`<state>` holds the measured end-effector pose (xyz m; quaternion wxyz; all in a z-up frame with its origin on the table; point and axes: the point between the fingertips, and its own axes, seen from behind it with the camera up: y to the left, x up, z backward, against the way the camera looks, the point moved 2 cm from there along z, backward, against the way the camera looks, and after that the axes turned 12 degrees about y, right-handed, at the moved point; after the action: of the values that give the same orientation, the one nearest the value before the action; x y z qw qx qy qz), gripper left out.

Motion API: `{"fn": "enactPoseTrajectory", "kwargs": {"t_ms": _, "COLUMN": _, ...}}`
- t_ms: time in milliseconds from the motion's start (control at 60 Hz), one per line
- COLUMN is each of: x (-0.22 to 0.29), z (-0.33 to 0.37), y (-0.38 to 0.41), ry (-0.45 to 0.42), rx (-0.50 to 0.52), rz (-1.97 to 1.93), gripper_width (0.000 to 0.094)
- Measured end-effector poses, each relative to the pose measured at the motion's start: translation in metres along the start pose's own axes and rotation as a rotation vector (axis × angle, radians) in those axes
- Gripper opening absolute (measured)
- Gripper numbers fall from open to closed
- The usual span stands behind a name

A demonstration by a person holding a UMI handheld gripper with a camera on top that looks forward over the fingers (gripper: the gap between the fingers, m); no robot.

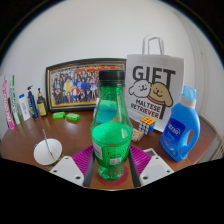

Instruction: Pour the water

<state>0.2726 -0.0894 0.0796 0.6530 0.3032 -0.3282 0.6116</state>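
The gripper (pixel 111 168) has its two fingers clamped on the green bottle (pixel 111 125), one finger at each side of the bottle's lower body. The magenta pads (pixel 82 159) on the inner faces of the fingers lie against the bottle's sides, with no gap visible at either side. The bottle stands upright between the fingers. Its black cap (pixel 111 76) is in place on the neck, and a label bands the middle of the body. Whether the bottle's base rests on the wooden table (pixel 28 140) or is lifted clear of it cannot be determined.

All further positions are given relative to the green bottle. To its left, near the left finger, a white cup (pixel 47 151) stands on the table with a thin stick leaning in it. Behind the cup, further left and back, two small green blocks (pixel 66 116) lie on the table. Behind the bottle and to its left, a framed group photograph (pixel 73 84) leans against the white wall. At the far left, a row of tubes and small bottles (pixel 20 105) stands along the wall. Behind the bottle and to its right stands a white paper gift bag (pixel 156 85) printed "GIFT", with a cartoon dog. A puzzle cube (pixel 147 123) sits at the bag's foot. To the right of the bottle stands a blue detergent bottle (pixel 181 129).
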Motion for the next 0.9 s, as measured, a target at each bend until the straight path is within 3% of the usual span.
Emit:
{"fn": "enactPoseTrajectory", "kwargs": {"t_ms": 83, "x": -0.003, "z": 0.01, "y": -0.001, "ry": 0.03, "rx": -0.015, "rz": -0.02, "gripper_width": 0.0815}}
{"fn": "enactPoseTrajectory", "kwargs": {"t_ms": 117, "x": -0.004, "z": 0.014, "y": -0.001, "ry": 0.039, "rx": -0.025, "rz": -0.02, "gripper_width": 0.087}}
{"fn": "enactPoseTrajectory", "kwargs": {"t_ms": 500, "x": -0.037, "z": 0.163, "y": 0.045, "ry": 0.235, "rx": -0.138, "rz": -0.068, "gripper_width": 0.0852}}
{"fn": "enactPoseTrajectory", "kwargs": {"t_ms": 900, "x": -0.06, "z": 0.286, "y": 0.106, "ry": 0.247, "rx": -0.171, "rz": -0.012, "gripper_width": 0.0853}}
